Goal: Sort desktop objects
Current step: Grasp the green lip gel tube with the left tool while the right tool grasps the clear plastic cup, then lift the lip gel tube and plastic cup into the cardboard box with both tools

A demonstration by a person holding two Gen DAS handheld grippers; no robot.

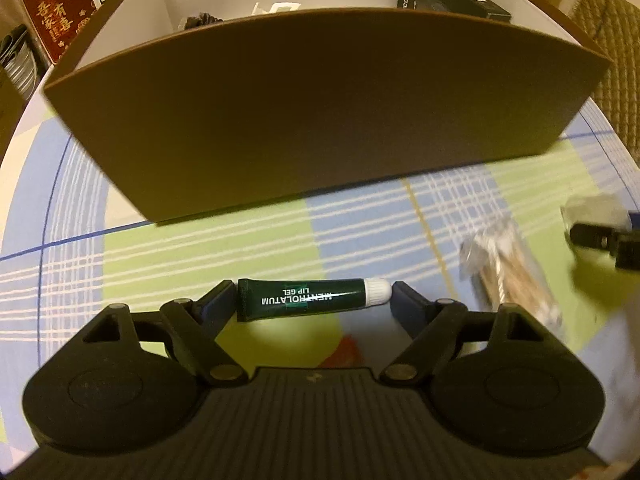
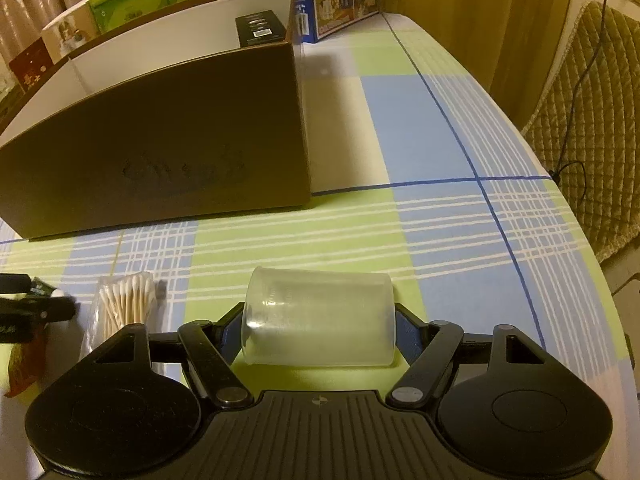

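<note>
Lip gel tube (image 1: 314, 299) lies crosswise between the wide left tongs (image 1: 313, 300), untouched at either end; right tongs (image 2: 320, 320) clasp the clear cup (image 2: 320, 318).

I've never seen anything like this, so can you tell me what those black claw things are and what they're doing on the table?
Those are two-finger grabbers that a person holds, one in each hand. Each carries a camera looking along its fingers, so each picture is one grabber's own view.

In the left picture, the left gripper has a green lip gel tube lying between its open fingers.

In the right picture, the right gripper sits around a clear plastic cup lying on its side; its fingers seem to touch the cup's ends.

A bag of cotton swabs lies on the checked tablecloth. Behind stands a brown cardboard box.
</note>
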